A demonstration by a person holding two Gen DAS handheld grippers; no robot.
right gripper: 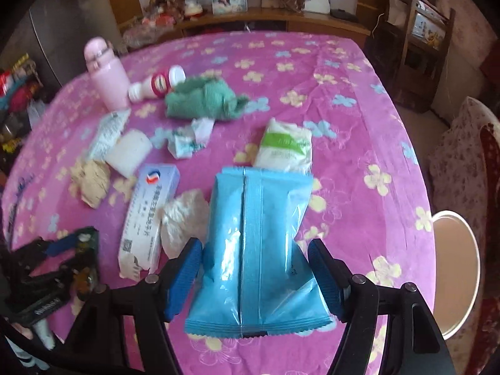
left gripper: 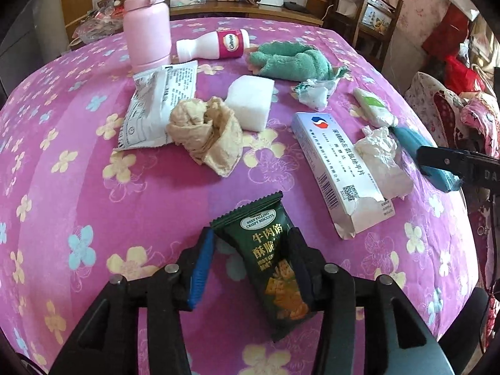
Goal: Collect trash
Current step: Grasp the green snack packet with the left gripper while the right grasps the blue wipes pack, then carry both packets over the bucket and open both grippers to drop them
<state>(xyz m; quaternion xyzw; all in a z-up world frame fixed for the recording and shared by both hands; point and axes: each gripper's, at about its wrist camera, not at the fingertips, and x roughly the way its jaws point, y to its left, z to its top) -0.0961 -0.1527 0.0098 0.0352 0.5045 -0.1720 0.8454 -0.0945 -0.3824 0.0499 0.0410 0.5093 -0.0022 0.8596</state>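
Between my left fingers sits a dark green biscuit wrapper [left gripper: 271, 268], and my left gripper [left gripper: 250, 268] is clamped on its sides, holding it above the pink flowered tablecloth [left gripper: 93, 203]. Over on my other side, my right gripper [right gripper: 257, 276] is squeezed onto a blue plastic packet [right gripper: 256, 250], whose long seam runs up the middle and whose serrated edge points back toward me; the blue pads [right gripper: 182, 276] press into its sides.

Just left of the blue packet lies a crumpled white tissue [right gripper: 184, 222], touching a white medicine box [right gripper: 147, 215] with a barcode and a torn near end. Past the packet's far edge rests a white pouch with a green stripe [right gripper: 286, 147]. Farther left on the cloth sits a wad of beige paper [left gripper: 206, 131], lying partly on a flattened printed sachet [left gripper: 156, 106] and just beside a white foam block [left gripper: 250, 103]. A small crumpled white-and-green wrapper [left gripper: 315, 92] lies near a bunched green towel [left gripper: 297, 59]. Behind them a white bottle with a red label [left gripper: 215, 45] lies on its side, next to an upright pink flask [left gripper: 145, 22].

Off the table's right edge stands a round white stool [right gripper: 456, 278].
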